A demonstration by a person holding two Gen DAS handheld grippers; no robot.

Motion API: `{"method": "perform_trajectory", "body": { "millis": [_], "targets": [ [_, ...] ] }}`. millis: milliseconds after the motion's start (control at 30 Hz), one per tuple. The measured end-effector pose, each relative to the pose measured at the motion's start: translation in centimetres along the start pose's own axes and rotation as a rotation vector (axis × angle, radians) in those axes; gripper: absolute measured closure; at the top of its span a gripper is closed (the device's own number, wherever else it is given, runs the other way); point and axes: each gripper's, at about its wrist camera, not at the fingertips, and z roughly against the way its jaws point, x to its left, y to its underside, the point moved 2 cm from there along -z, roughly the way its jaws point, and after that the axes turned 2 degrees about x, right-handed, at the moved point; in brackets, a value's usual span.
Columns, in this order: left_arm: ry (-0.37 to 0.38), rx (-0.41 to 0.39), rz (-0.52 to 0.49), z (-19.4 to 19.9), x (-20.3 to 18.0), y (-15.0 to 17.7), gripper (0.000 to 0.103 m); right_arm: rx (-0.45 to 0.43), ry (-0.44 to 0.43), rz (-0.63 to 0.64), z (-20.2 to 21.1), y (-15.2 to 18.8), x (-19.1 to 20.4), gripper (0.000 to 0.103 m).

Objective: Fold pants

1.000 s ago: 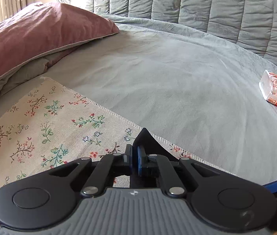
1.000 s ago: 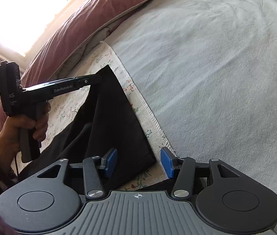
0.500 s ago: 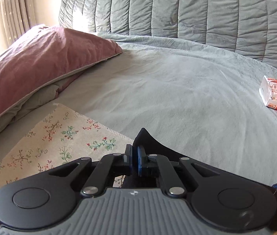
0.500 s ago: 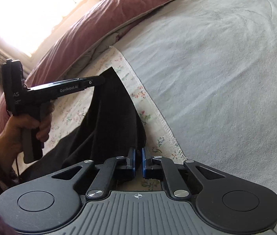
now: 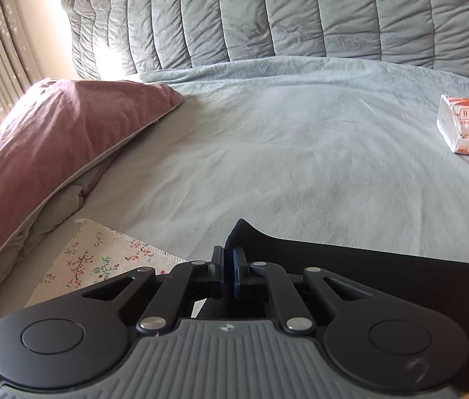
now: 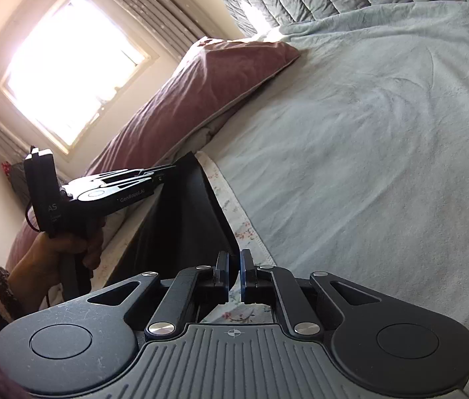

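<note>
The black pants [image 6: 181,226] hang lifted between my two grippers, above a floral cloth [image 6: 234,206] spread on the bed. My right gripper [image 6: 234,272] is shut on the pants' near corner, with the fabric pinched between its blue pads. In the right wrist view a hand [image 6: 58,252] holds my left gripper [image 6: 176,169], which is clamped on the far corner. In the left wrist view my left gripper [image 5: 228,266] is shut on that corner, and the pants [image 5: 367,266] stretch off to the right as a taut edge. The lower part of the pants is hidden behind the grippers.
A mauve pillow [image 5: 51,149] lies at the left on the grey-blue bedspread [image 5: 284,153]. An orange and white packet [image 5: 467,126] sits at the far right. A quilted grey headboard [image 5: 301,13] rises behind. A bright window [image 6: 68,66] and curtains are at the left.
My right gripper closed from open onto the pants' near corner. Both grippers then rose, lifting the pants' edge off the floral cloth and pulling it taut.
</note>
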Motion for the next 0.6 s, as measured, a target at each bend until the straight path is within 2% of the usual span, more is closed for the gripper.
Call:
{"method": "perform_trajectory", "body": {
  "millis": [100,200,333,367,433,533,567,600],
  "targets": [
    [0.008,0.043,-0.015,-3.0,-1.0,1.4,0.088,0.049,0.106,0.048,-1.8,0.7,-0.2,0.097],
    [0.010,0.063,0.013,-5.1,-1.0,2.6,0.088,0.090,0.184,0.067,-3.7,1.3,-0.8,0.097],
    [0.025,0.047,0.067,-5.3,-0.1,3.0,0.086,0.134,0.264,0.118,-5.1,2.3,-0.7,0.097],
    [0.016,0.044,0.067,-5.1,0.0,3.0,0.083,0.147,0.283,0.130,-5.5,2.4,-0.6,0.097],
    [-0.009,0.038,0.076,-4.6,0.3,2.9,0.082,0.163,0.315,0.152,-6.2,2.8,-0.5,0.097],
    [-0.015,0.018,0.174,-2.3,1.5,2.5,0.079,0.158,0.346,0.170,-6.1,2.9,-0.1,0.087],
    [-0.014,0.006,0.204,-1.1,1.9,2.5,0.073,0.150,0.351,0.181,-5.9,2.9,0.1,0.084],
    [-0.021,-0.001,0.223,0.1,2.3,2.6,0.065,0.144,0.344,0.191,-5.6,2.8,0.4,0.077]
  ]
}}
